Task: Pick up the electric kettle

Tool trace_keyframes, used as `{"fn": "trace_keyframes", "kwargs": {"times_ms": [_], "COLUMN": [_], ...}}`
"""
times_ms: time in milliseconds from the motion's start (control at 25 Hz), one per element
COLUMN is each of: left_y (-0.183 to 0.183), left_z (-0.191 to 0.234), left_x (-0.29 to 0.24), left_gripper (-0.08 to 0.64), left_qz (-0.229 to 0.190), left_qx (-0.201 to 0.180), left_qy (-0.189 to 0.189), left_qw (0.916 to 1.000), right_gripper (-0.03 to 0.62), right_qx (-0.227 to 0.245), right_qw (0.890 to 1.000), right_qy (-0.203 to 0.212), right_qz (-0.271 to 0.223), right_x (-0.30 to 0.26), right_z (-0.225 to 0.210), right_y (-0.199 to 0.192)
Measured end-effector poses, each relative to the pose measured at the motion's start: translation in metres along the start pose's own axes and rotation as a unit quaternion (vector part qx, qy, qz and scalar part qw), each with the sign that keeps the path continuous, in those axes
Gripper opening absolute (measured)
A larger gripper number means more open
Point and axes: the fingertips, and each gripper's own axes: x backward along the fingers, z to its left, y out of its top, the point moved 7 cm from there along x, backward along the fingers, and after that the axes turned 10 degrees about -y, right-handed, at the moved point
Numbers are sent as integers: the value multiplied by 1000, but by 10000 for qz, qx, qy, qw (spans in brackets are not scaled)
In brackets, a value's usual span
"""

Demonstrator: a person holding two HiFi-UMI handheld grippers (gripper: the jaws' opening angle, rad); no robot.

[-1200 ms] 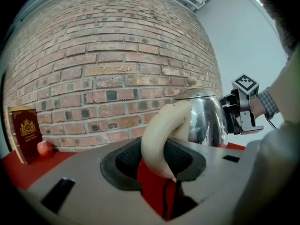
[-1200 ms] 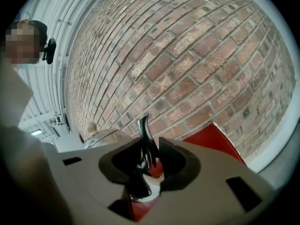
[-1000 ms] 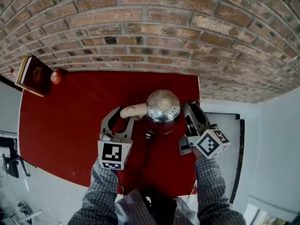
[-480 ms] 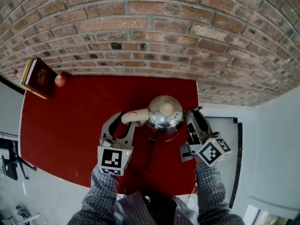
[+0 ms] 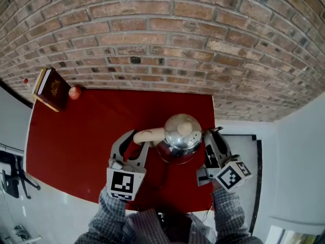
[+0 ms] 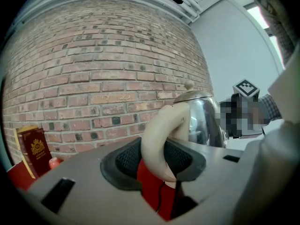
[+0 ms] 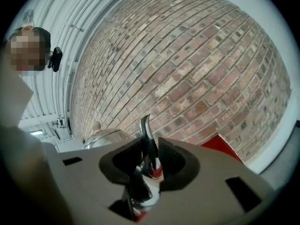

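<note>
Observation, nearest first. My left gripper (image 6: 157, 159) is clamped on the cream handle (image 6: 158, 130). Both dark pads bear against the handle's sides, and the handle arches up and forward out of them. Grip appears sound.

My right gripper (image 7: 149, 165) has the chrome spout (image 7: 145, 131) between its pads. The jaws stand only narrowly apart and are closing on it, and the pads appear to be in contact with the metal. The spout is thin and polished, so I rate this hold as the weaker of the two.

The electric kettle (image 5: 179, 139) sits directly ahead of me, between the two grippers and above the right half of the red table (image 5: 76, 136). Its long axis, handle to spout, runs across my front, with the handle on my left and the spout on my right. Neither hand is nearer, as each is already on its own end. Any lift therefore depends on both ends rising together so that the body stays upright. The lid knob (image 5: 184, 128) currently faces up. I cannot confirm from these views whether the base is clear of the table.

Farther off, at the table's far left corner and well apart from the kettle, a dark red book (image 5: 52, 89) leans with a small red fruit (image 5: 75, 92) just beside it. Beyond them stands the brick wall (image 5: 167, 44).
</note>
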Motion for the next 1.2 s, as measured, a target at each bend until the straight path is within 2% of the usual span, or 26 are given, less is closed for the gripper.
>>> {"fn": "trace_keyframes", "kwargs": {"times_ms": [360,520,800,1200], "left_y": [30,39,55,65], "left_z": [-3,-8,-13,-18], "left_x": [34,50,73,101], "left_gripper": [150,150,150,150], "left_qz": [-108,-131,-189,-287], "left_qx": [-173,-137,-251,-116], "left_qy": [-142,-180,-154,-70], "left_qw": [9997,9997,9994,9995], "right_gripper": [109,109,107,102], "right_qx": [-6,-23,-18,118], "right_qw": [9999,9997,9992,9990], "right_qy": [-122,-193,-223,-143], "right_qz": [-96,-168,-343,-413], "right_x": [31,45,62,79], "right_z": [35,48,67,91], "right_y": [12,17,20,25]}}
